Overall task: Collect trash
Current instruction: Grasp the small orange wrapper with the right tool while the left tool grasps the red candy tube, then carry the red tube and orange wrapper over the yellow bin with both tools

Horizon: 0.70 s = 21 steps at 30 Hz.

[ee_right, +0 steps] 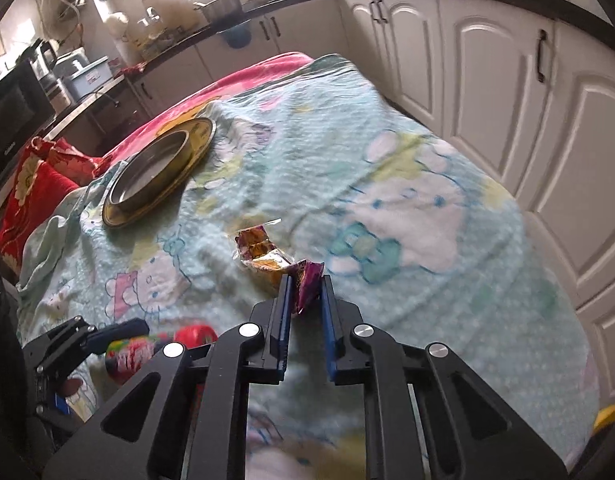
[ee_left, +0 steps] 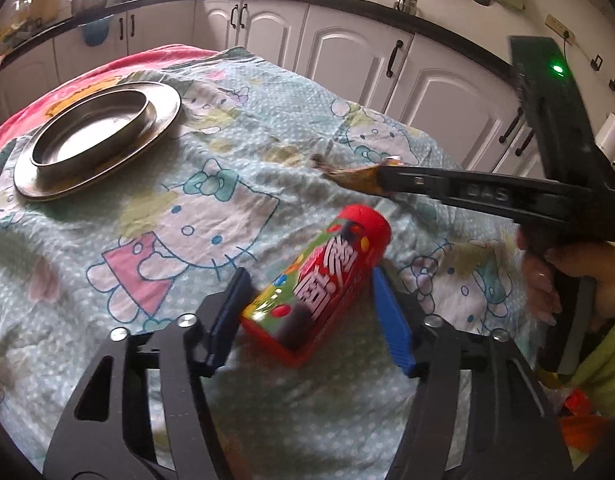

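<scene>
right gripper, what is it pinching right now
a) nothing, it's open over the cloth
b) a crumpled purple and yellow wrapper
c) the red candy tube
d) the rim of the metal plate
b: the right gripper has its blue pads closed on the purple end of the crumpled wrapper, while the candy tube sits between the left gripper's open fingers.

Both claws are black with slotted arms, round silver screws and blue pads (ee_left: 389, 320). The right claw (ee_left: 381, 172) carries a green light (ee_left: 556, 69). Bare hand (ee_left: 547, 280), yellow-green sleeve (ee_left: 607, 360).
</scene>
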Motion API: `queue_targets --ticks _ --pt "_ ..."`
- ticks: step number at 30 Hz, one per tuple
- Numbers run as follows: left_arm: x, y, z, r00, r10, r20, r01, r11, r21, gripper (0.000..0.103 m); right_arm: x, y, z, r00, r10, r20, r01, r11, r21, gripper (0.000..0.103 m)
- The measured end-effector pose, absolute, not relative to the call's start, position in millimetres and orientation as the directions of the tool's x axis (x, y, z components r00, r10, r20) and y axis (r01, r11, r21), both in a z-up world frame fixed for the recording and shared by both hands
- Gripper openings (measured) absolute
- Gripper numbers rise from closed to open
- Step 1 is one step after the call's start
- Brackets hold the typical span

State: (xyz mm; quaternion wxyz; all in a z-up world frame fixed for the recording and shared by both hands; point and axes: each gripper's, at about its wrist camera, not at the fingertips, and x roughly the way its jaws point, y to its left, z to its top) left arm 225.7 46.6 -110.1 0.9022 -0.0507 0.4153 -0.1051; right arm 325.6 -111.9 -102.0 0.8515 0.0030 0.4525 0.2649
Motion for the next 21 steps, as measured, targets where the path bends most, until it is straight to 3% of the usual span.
queue_targets --ticks 8,15,21 --pt "214 23 -112 0.611 -0.244 -0.753 0.209 0.967 -0.144 0.031 297 -150 -97 0.482 0.427 -0.765 -0.431 0.876 0.218 0.013" --pt "194 1 -113 0.611 -0.229 -0.758 0.236 0.966 -0.102 0.030 271 -167 -89 0.497 0.440 -0.748 -0.449 0.868 0.212 0.013" --pt "180 -1 -112 0.619 -0.239 -0.748 0.209 0.968 -0.137 0.029 251 -181 -75 0.501 0.471 -0.726 -0.456 0.857 0.241 0.013"
